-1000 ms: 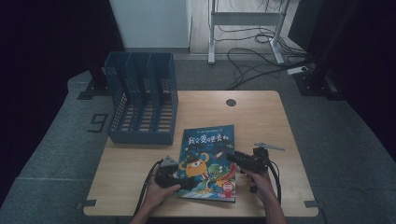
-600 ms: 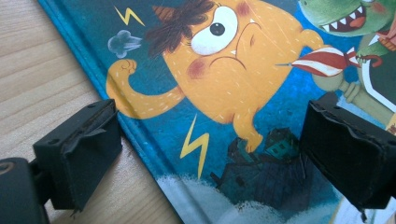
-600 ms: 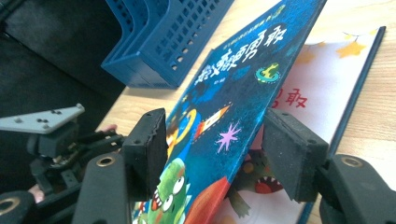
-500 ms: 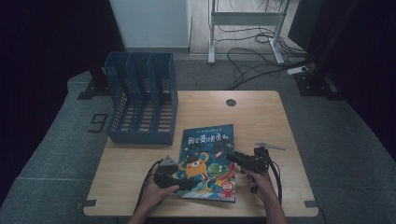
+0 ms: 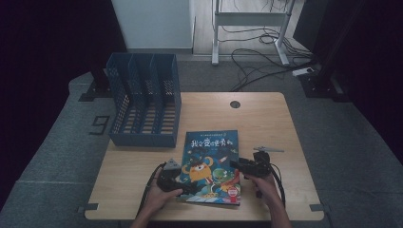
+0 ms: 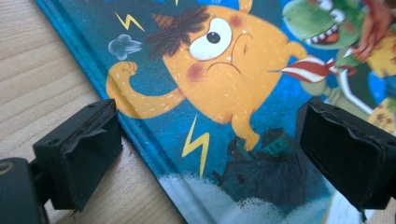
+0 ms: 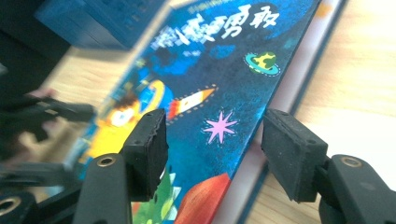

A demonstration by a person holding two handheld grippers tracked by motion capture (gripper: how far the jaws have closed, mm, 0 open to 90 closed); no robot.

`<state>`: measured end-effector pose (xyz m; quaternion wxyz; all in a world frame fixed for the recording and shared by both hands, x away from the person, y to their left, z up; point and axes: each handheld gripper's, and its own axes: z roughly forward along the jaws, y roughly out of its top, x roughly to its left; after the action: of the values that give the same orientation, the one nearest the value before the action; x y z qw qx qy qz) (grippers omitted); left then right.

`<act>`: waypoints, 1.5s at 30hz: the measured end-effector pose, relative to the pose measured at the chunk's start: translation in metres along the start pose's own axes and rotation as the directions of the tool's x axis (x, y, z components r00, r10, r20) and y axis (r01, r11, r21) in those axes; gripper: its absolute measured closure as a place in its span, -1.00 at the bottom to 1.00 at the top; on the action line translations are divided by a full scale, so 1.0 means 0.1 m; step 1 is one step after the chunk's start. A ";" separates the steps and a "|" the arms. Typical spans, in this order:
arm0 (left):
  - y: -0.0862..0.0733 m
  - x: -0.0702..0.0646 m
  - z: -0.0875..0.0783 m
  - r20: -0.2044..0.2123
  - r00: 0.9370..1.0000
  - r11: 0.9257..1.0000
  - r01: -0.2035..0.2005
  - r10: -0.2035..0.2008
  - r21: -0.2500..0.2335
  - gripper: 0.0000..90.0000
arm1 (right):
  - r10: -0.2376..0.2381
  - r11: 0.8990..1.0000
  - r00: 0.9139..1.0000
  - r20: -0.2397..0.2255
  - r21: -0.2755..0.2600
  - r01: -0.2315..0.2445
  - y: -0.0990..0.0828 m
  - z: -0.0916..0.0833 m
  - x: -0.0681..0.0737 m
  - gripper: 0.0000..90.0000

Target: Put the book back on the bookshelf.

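Progress looks early: the picture book (image 5: 211, 164) lies flat on the wooden table (image 5: 266, 118), its front cover up, near the front edge, while the blue file rack (image 5: 145, 97) stands unfilled at about ten o'clock from it, close by but not touching.

Both claws are at the book. The left gripper (image 5: 173, 178) sits at the book's eight o'clock corner; in the left gripper view its jaws stand released, one pad (image 6: 77, 154) on the bare wood just beside the spine edge and the other above the cover, so nothing is clamped. The right gripper (image 5: 247, 166) is at the book's four o'clock side; in the right gripper view its jaws straddle the cover's free edge, parted, with one pad (image 7: 149, 144) over the cover and the other outside it. That edge seems tipped up off the pages a little, though blur makes this uncertain.

Judging from this, the work in hand is getting a hold on the book. Lifting it, standing it upright and slotting it into a rack compartment all appear to remain.
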<state>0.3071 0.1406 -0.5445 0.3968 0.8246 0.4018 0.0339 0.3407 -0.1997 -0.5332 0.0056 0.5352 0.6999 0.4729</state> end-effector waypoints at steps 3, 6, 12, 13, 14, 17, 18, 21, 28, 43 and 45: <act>0.00 0.00 0.00 0.000 1.000 1.000 0.000 0.000 0.000 -0.89 | -0.002 1.000 1.000 0.018 0.025 0.001 -0.02 0.05 -0.03 -0.12; 0.00 0.00 0.00 0.001 1.000 1.000 0.003 -0.003 -0.001 -0.89 | -0.009 0.999 1.000 0.026 0.036 0.008 -0.03 0.07 -0.04 -0.13; 0.00 0.00 0.00 0.002 1.000 1.000 0.010 -0.010 -0.001 -0.88 | -0.043 0.997 0.997 0.068 0.059 0.039 -0.03 0.10 0.00 -0.21; 0.00 0.00 0.00 0.002 1.000 1.000 0.010 -0.010 -0.001 -0.88 | -0.043 0.997 0.997 0.068 0.059 0.039 -0.03 0.10 0.00 -0.21; 0.00 0.00 0.00 0.003 1.000 1.000 0.010 -0.010 -0.001 -0.88 | -0.079 0.995 0.987 0.137 0.072 0.070 -0.03 0.13 0.02 -0.26; 0.00 0.00 0.00 0.002 1.000 1.000 0.009 -0.009 -0.002 -0.88 | -0.100 0.993 0.983 0.156 0.075 0.089 -0.04 0.16 0.04 -0.27; 0.00 0.00 0.00 0.001 1.000 1.000 0.010 -0.010 -0.002 -0.88 | -0.114 0.991 0.984 0.136 0.082 0.103 -0.04 0.20 0.07 -0.30; 0.00 -0.01 0.00 -0.004 1.000 1.000 0.009 -0.009 -0.003 -0.89 | -0.147 0.987 0.976 0.158 0.094 0.134 -0.04 0.24 0.13 -0.40; 0.01 -0.01 0.00 -0.011 1.000 1.000 0.022 -0.022 -0.002 -0.89 | 0.023 0.997 0.999 0.034 0.068 -0.026 -0.01 0.14 -0.02 -0.33; 0.00 0.02 -0.01 -0.007 0.999 0.999 0.031 -0.031 -0.009 -0.91 | 0.125 0.992 0.975 -0.185 -0.009 -0.129 0.05 -0.08 -0.07 -0.29; 0.00 0.02 -0.01 -0.008 0.999 0.999 0.033 -0.033 -0.009 -0.91 | 0.133 0.990 0.970 -0.205 -0.007 -0.138 0.05 -0.10 -0.07 -0.27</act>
<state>0.3079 0.1428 -0.5443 0.3996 0.8158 0.4167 0.0325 0.3425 -0.2117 -0.5279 -0.0928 0.5303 0.6536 0.5320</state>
